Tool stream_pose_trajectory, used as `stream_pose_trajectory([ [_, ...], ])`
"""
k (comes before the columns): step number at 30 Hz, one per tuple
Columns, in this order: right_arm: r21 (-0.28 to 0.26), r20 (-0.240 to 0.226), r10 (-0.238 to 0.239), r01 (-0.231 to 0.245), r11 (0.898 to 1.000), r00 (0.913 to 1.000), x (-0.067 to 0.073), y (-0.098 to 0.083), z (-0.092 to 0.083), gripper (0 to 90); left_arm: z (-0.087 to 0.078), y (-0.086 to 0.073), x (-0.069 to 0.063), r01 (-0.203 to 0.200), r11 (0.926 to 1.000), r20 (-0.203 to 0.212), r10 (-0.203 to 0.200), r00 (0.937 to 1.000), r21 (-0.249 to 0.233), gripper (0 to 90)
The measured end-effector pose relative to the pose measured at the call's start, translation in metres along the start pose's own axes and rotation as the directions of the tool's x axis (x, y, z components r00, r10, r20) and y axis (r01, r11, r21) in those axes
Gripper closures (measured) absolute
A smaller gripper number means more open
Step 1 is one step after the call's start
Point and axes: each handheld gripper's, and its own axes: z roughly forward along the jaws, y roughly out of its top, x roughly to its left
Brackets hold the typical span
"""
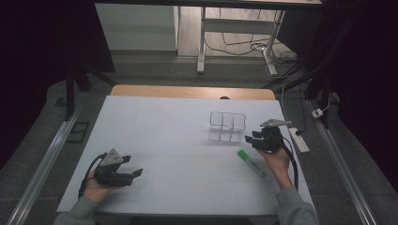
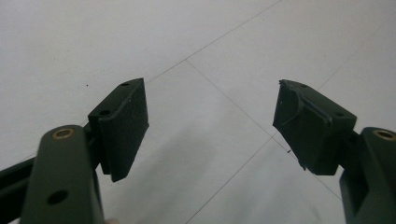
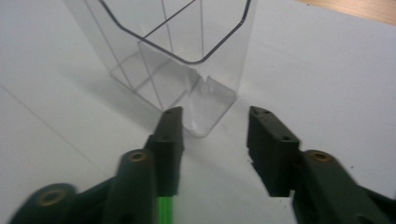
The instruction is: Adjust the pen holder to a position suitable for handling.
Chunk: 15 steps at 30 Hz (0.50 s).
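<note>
the right gripper (image 1: 253,139) hovers just beside the clear plastic organizer (image 1: 227,126), on its right-hand side in the high view. its jaws stand partly apart with nothing between them, so it grips nothing. in the right gripper view the jaws point at the near corner of the organizer (image 3: 187,56), whose thin walls split it into compartments; the jaw tips are close to that corner but apart from it.

a marker with a green cap (image 1: 250,162) lies flat on the white table (image 1: 178,140), near the right hand (image 1: 277,159) and just in front of the organizer, not touching it. a strip of green (image 3: 166,210) shows under the left-hand jaw in the right gripper view.

the left gripper (image 1: 133,174) sits low over the near left part of the table, well apart from the organizer and the marker. its jaws are spread wide and empty, with bare white table (image 2: 210,70) between them in the left gripper view.
</note>
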Motion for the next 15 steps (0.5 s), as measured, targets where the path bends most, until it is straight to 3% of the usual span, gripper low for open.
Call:
stream_pose_trajectory([
  [2,0.008,0.005,0.000,0.000,1.000,1.0000,-0.002,0.001,0.003,72.0,0.000,0.000,0.000,0.001,1.0000,-0.001,-0.001,1.0000,-0.001,26.0],
  [3,0.008,0.005,0.000,0.000,1.000,1.0000,-0.002,0.001,0.003,72.0,0.000,0.000,0.000,0.001,1.0000,-0.001,-0.001,1.0000,-0.001,26.0],
  [4,0.007,0.007,0.006,-0.006,1.000,1.0000,-0.005,0.002,0.007,83.5,0.000,0.000,0.000,0.000,1.0000,-0.001,0.000,1.0000,0.000,26.0],
  [5,0.008,0.004,0.008,-0.008,1.000,1.0000,-0.006,0.002,0.008,87.6,0.000,0.000,0.000,0.000,1.0000,-0.001,0.000,1.0000,0.000,26.0],
  [9,0.037,0.011,0.015,-0.015,0.999,0.9998,-0.011,0.004,0.015,89.5,0.000,0.000,0.001,0.000,1.0000,-0.001,0.000,1.0000,-0.001,26.0],
  [15,0.030,0.033,0.031,-0.032,0.999,0.9990,-0.016,0.012,0.028,89.5,0.001,0.001,0.001,0.001,1.0000,-0.002,-0.001,1.0000,0.001,26.0],
])
